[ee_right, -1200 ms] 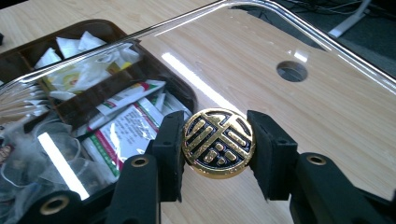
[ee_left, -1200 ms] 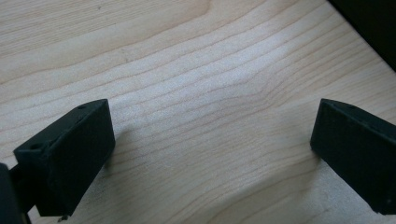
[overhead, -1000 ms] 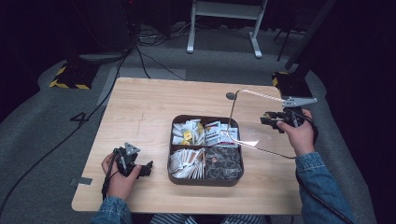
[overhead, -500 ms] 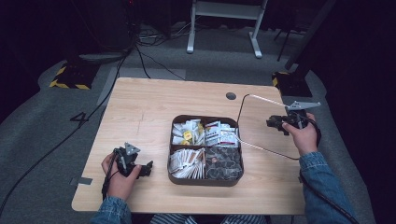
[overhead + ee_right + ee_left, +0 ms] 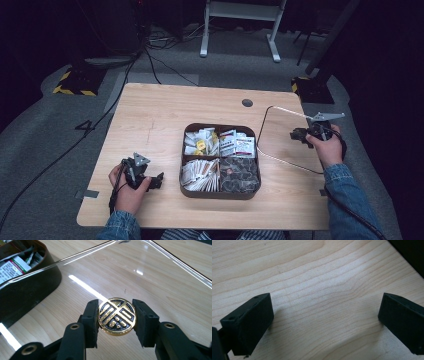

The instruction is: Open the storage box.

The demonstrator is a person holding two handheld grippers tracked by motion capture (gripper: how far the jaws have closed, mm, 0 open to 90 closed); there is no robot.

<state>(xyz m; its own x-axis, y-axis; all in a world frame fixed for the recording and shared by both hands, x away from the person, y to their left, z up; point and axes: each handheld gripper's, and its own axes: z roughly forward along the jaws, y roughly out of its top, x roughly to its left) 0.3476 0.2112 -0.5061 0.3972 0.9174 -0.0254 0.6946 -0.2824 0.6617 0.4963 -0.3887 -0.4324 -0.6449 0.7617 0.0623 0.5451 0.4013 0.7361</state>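
Clear lid (image 5: 155, 272) lies flat over the table, its gold knob (image 5: 117, 316) pinched by the right gripper (image 5: 117, 320) fingers

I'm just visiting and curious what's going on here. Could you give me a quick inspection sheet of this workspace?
Surface: pale wooden table, with a round hole near its far edge.
Job's things: clear lid with a gold-and-black knob; dark four-compartment tray of packets.
Clutter: nothing seen.
Grippers: right gripper shut on the knob, lid held beside the tray; left gripper open over bare wood.
Cables: one trails from the left gripper; others on the floor.
Surroundings: grey carpet, white stand legs, yellow-black striped base.
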